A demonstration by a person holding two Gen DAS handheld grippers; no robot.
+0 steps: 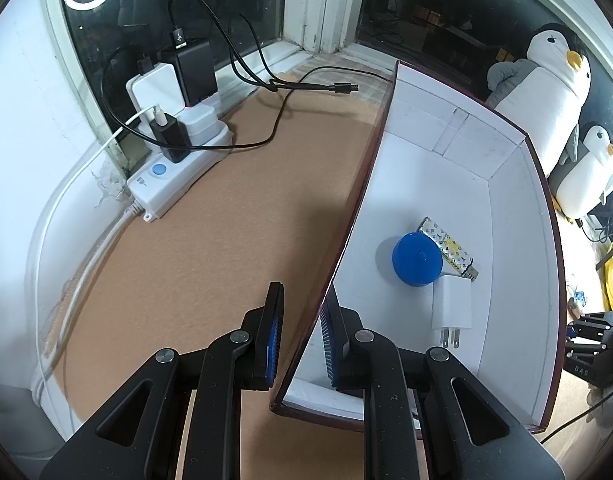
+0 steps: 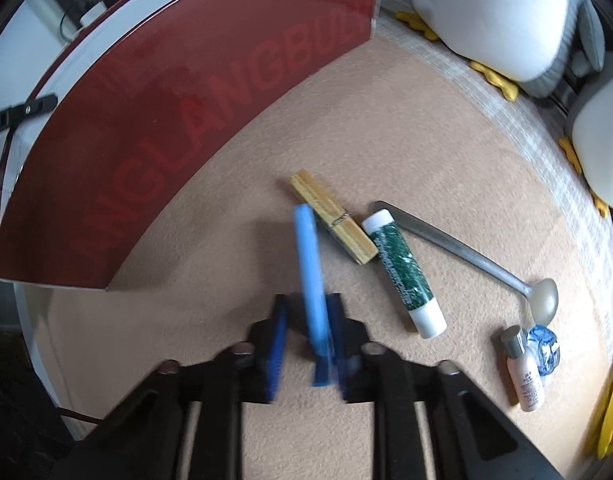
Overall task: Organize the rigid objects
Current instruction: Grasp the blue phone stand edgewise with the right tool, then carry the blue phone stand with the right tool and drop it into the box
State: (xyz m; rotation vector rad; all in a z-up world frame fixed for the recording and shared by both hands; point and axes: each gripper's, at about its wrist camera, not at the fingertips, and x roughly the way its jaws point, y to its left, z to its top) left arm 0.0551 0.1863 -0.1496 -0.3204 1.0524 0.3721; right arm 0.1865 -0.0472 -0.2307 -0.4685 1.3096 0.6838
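Big red letters are showing across the dark red outer wall of the box (image 2: 194,120), reading "ANGLANGBU" before the wall's end is cutting the word off. On the black USB plug (image 1: 178,37) in the top charger, a white USB trident sign is showing. Small print is sitting on the green tube (image 2: 402,272) and on the little pale bottle (image 2: 524,376), but it is staying too blurred to read.
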